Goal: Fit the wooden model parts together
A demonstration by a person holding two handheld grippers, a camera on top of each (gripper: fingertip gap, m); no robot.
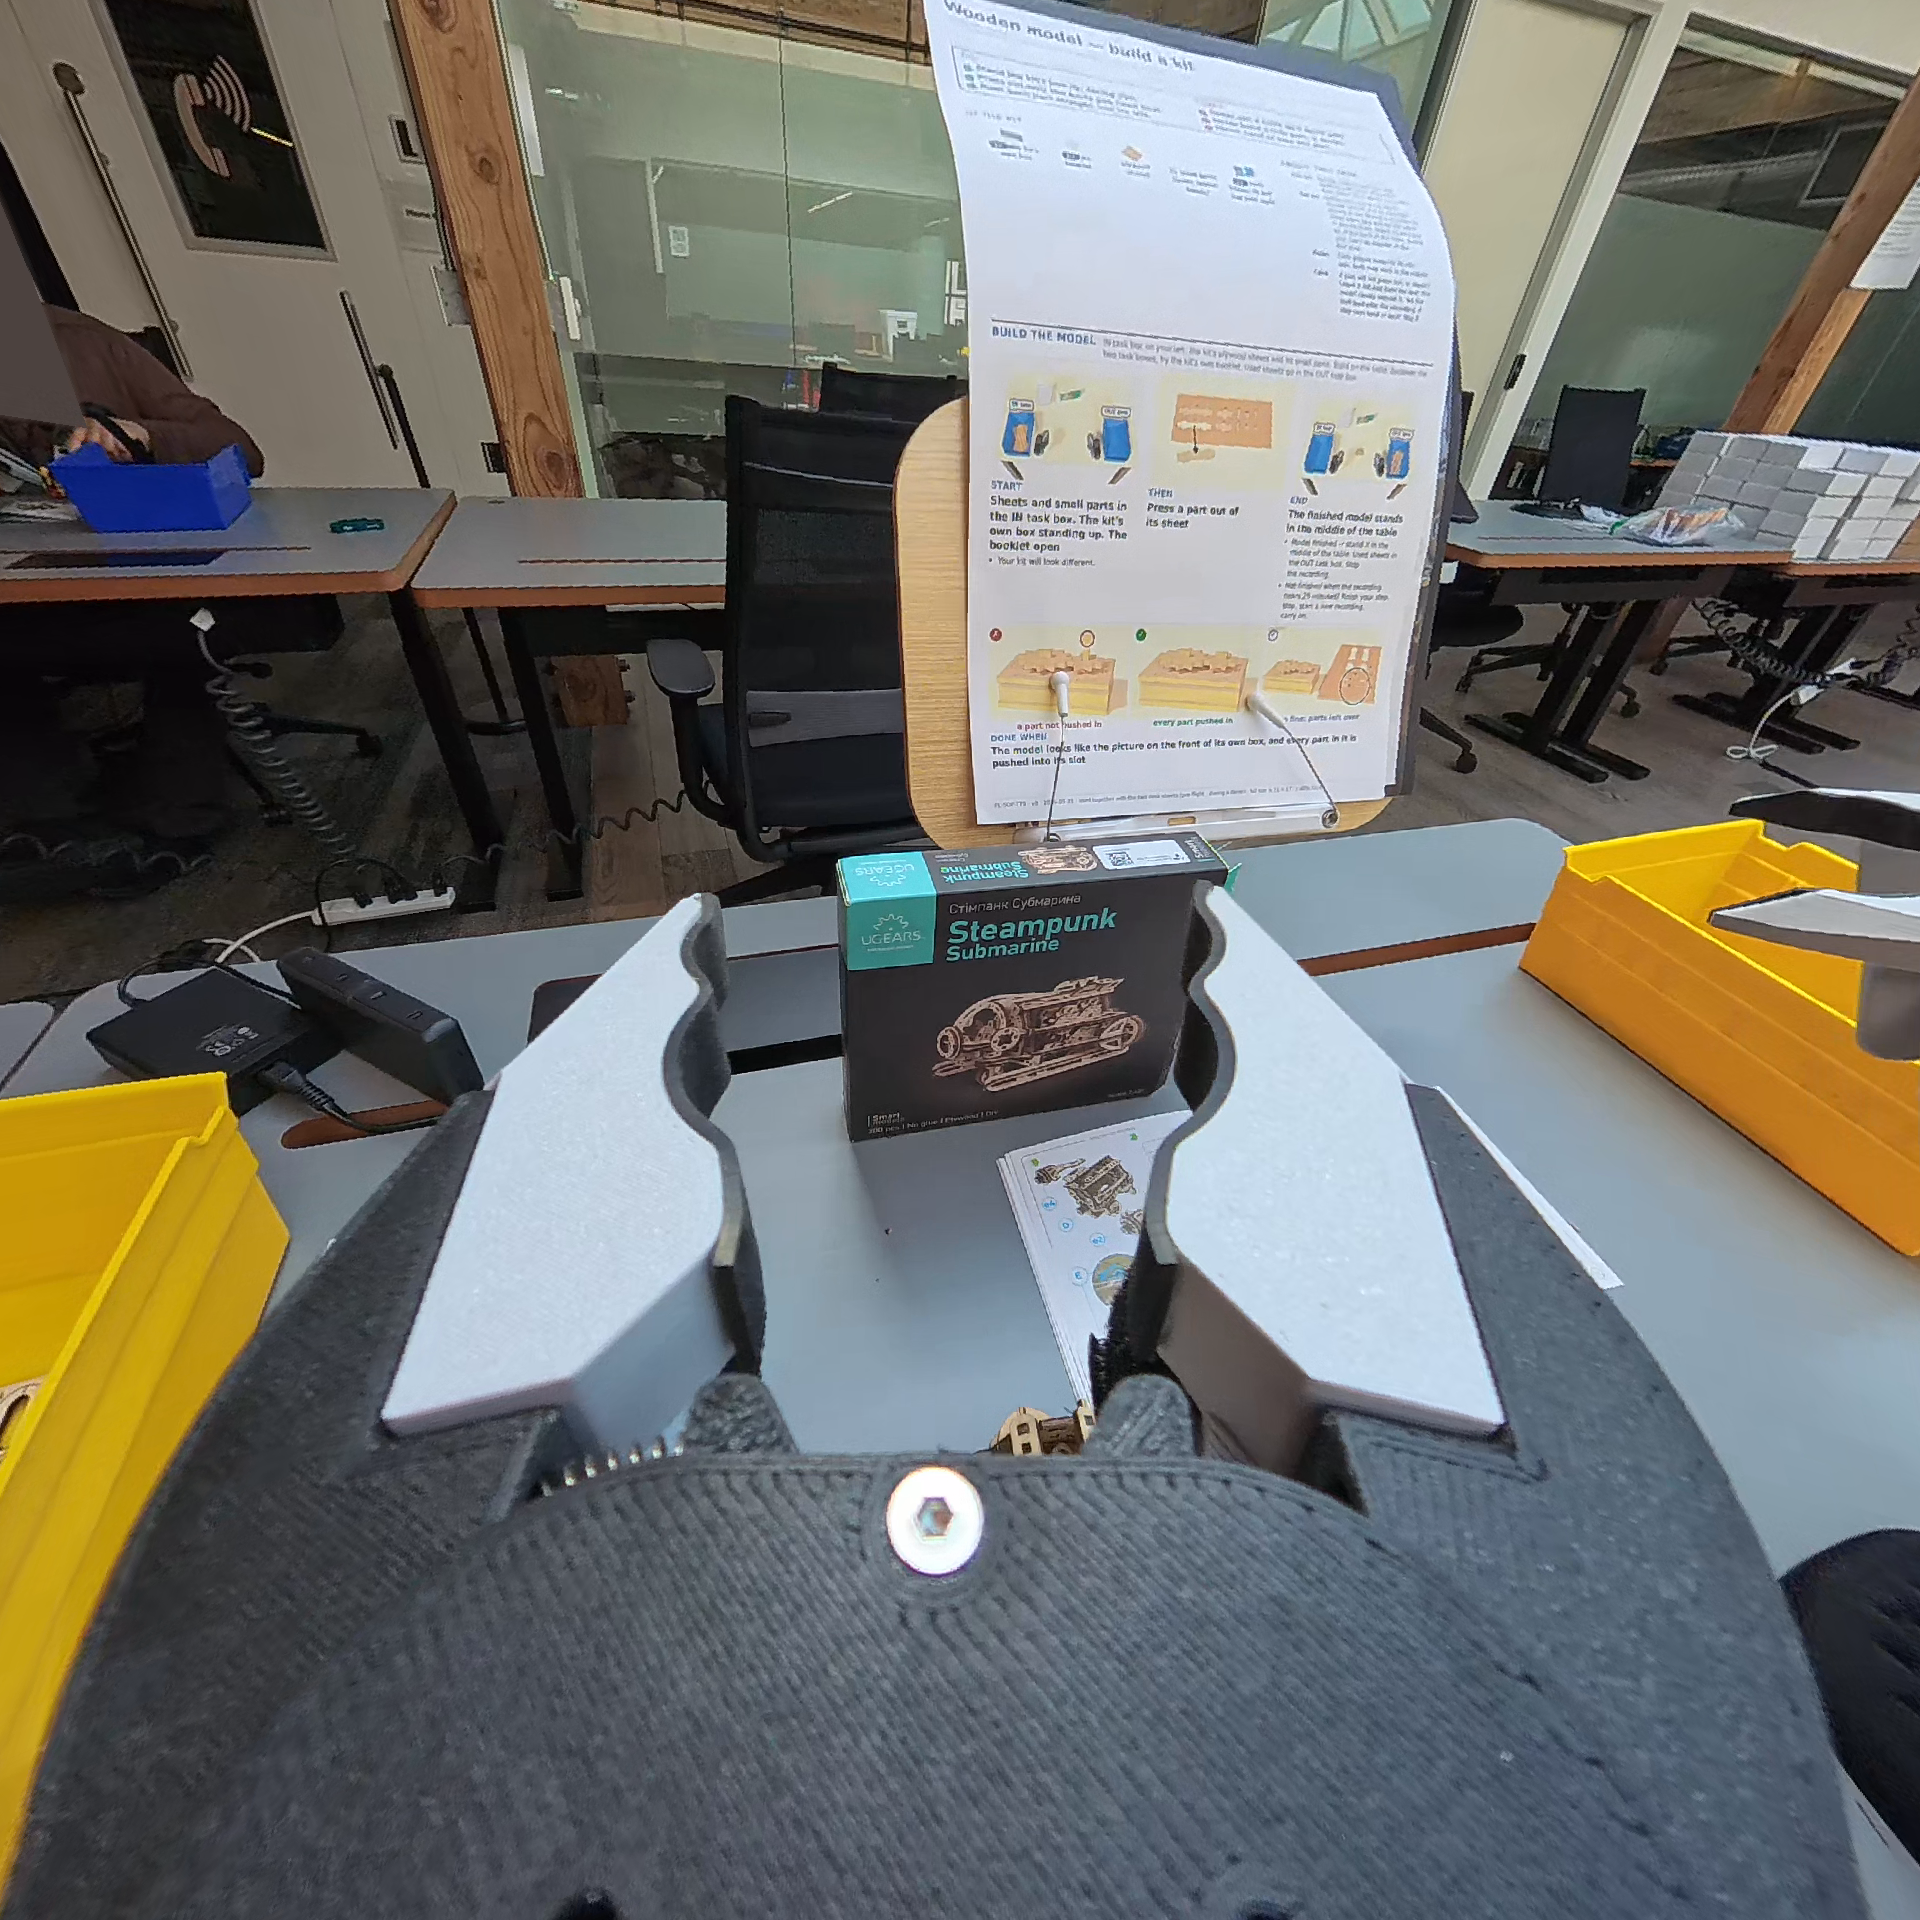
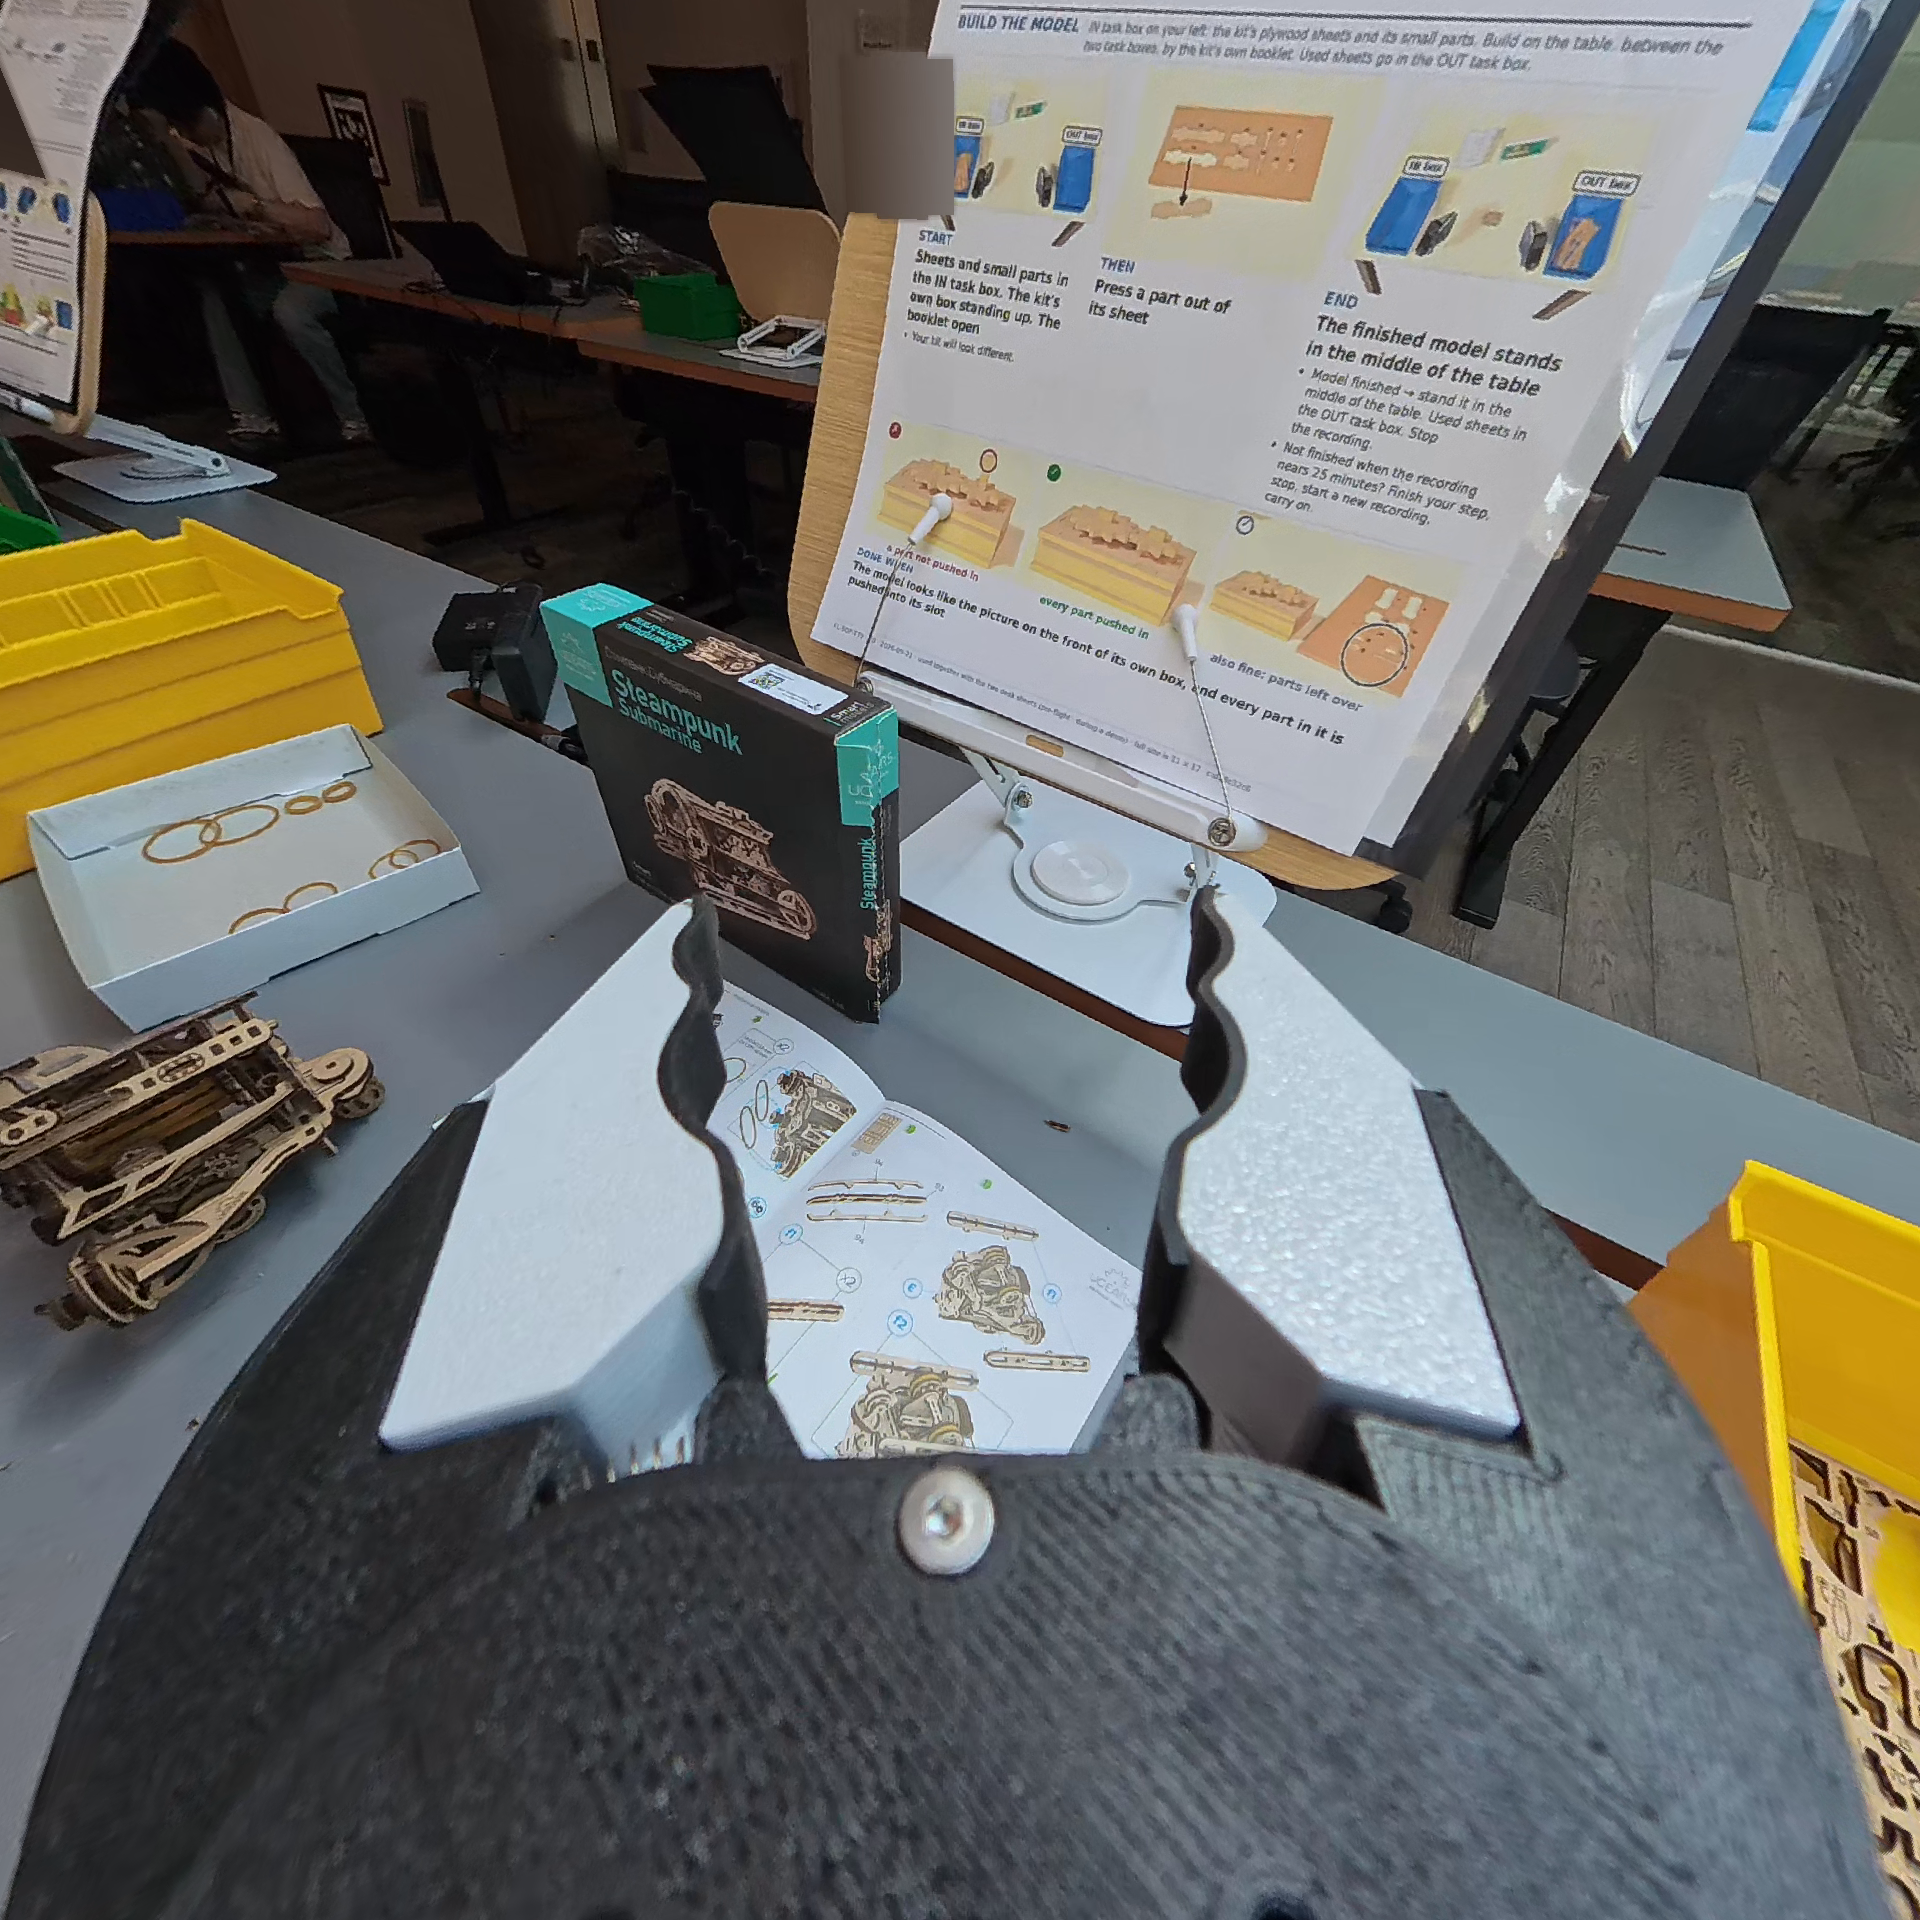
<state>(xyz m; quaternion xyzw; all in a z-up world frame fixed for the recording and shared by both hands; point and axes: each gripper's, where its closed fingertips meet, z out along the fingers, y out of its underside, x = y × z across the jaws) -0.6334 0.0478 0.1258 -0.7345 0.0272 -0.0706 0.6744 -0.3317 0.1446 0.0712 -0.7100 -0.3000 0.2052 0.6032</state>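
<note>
Grippers first: we see two, each with grey fingers and black wavy pads. The left gripper [image 1: 956, 997] hangs above the grey table [image 1: 1714, 1195] with its fingers spread wide and nothing between the pads. The right gripper [image 2: 951, 997] is spread just as wide and bare, over the open white instruction booklet [image 2: 935, 1247] that lies flat on the table.

We count one partly built wooden model of pale laser-cut plywood [image 2: 166, 1153], lying on the table at the near left in the right wrist view, well apart from both grippers. Just behind it sits one shallow white cardboard tray [image 2: 114, 956] with several tan rubber bands inside; we cannot count them surely.

One black and teal cardboard kit box [image 1: 1013, 1008] stands upright in the middle of the table, at the far edge of the booklet. Behind it, one wooden book stand on a white base [image 2: 1091, 883] holds one printed instruction sheet [image 1: 1195, 416].

We count two yellow plastic bins: one at the left [image 1: 94, 1247] and one at the right [image 1: 1704, 1039], the right one holding a plywood sheet [image 2: 1860, 1621]. One black power adapter [image 1: 208, 1029] lies at the far left.
</note>
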